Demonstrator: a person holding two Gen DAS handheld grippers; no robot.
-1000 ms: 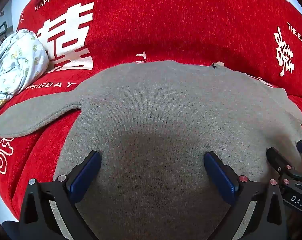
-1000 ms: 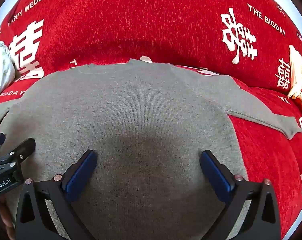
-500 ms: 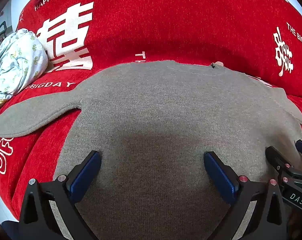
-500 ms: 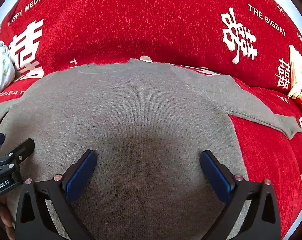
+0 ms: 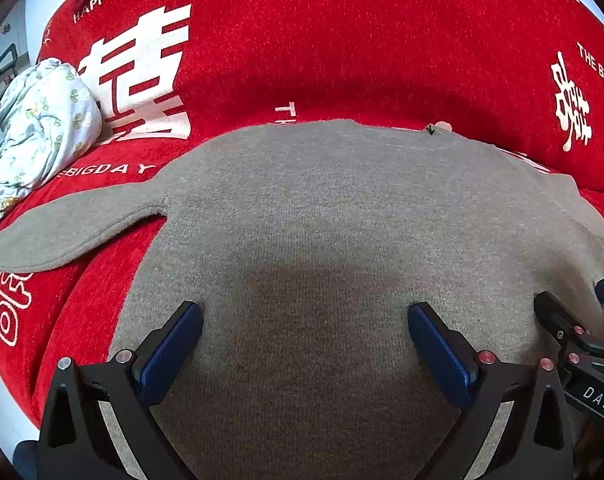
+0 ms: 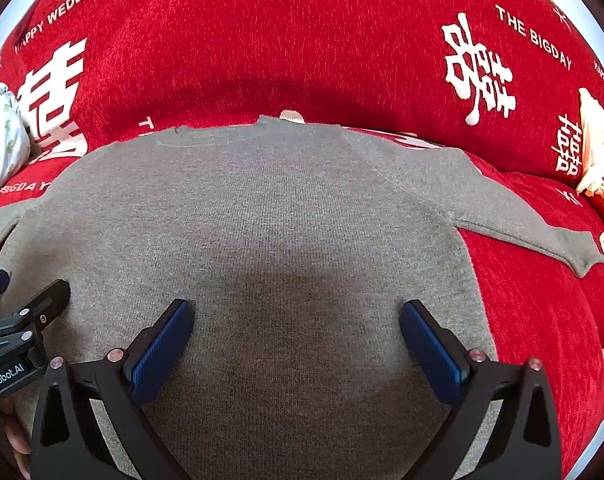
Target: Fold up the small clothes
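A small grey knit sweater (image 5: 322,208) (image 6: 262,208) lies flat on a red sofa cover, neckline toward the backrest. Its left sleeve (image 5: 70,228) stretches out to the left, its right sleeve (image 6: 534,228) to the right. My left gripper (image 5: 304,332) hovers open over the lower left part of the body, nothing between its blue pads. My right gripper (image 6: 296,326) stands open over the lower right part, likewise holding nothing. Each gripper shows at the edge of the other's view: the right one (image 5: 574,320), the left one (image 6: 22,304).
The red sofa cover (image 5: 342,40) with white lettering rises into a backrest behind the sweater. A crumpled pale floral cloth (image 5: 34,132) lies at the far left. A cream and red cushion (image 6: 598,160) sits at the far right. A fingertip (image 6: 14,436) shows at bottom left.
Both grippers have dipped very slightly; otherwise nothing has visibly changed.
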